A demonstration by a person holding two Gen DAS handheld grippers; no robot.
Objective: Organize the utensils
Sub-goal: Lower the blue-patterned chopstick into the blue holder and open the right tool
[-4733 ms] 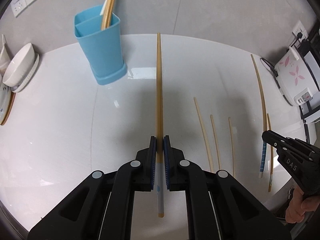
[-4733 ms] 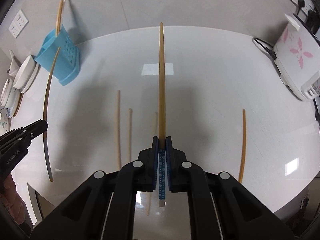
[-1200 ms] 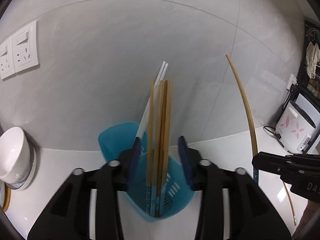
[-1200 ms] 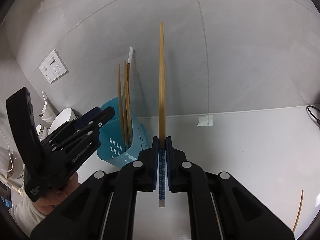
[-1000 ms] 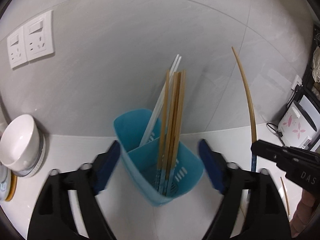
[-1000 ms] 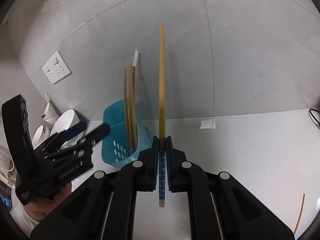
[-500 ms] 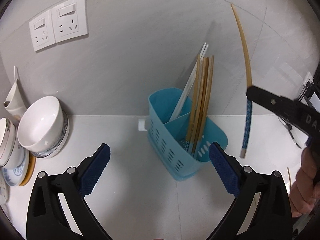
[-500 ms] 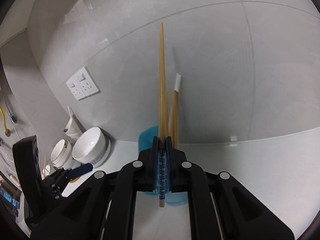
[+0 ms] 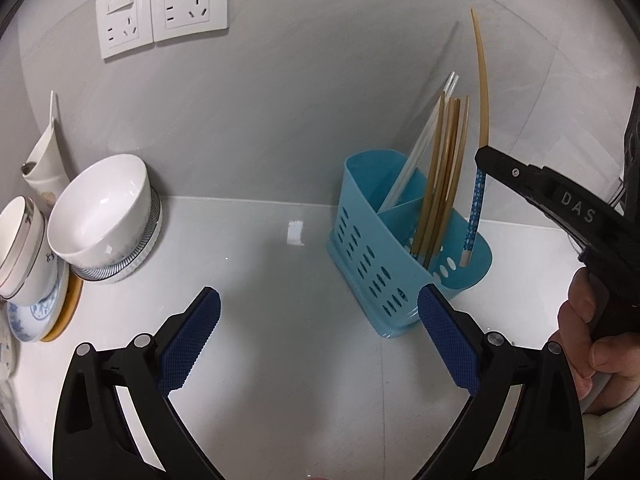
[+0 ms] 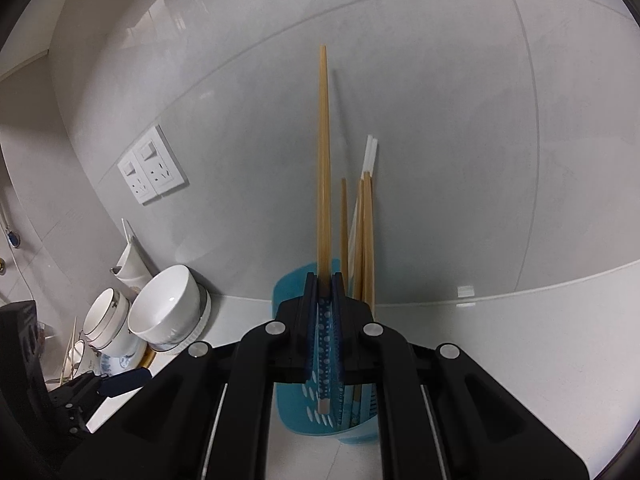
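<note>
A blue two-part utensil holder [image 9: 384, 264] stands on the white counter by the wall, with several wooden chopsticks [image 9: 444, 168] in its near part and white ones [image 9: 416, 160] in the far part. My right gripper [image 10: 324, 284] is shut on a wooden chopstick [image 10: 323, 152] with a blue dotted end, held upright with its lower end inside the holder [image 10: 292, 284]. That chopstick [image 9: 482, 96] and the right gripper [image 9: 484, 160] also show in the left wrist view. My left gripper [image 9: 318, 328] is wide open and empty, in front of the holder.
White bowls [image 9: 104, 212] and cups [image 9: 20, 248] are stacked on plates at the left by the wall. Two wall sockets [image 9: 160, 4] sit above. The bowls [image 10: 168, 308] also show in the right wrist view.
My left gripper let go of its chopstick into the holder, opened wide and drew back. My right gripper has brought its chopstick over the holder and lowered its end inside.
</note>
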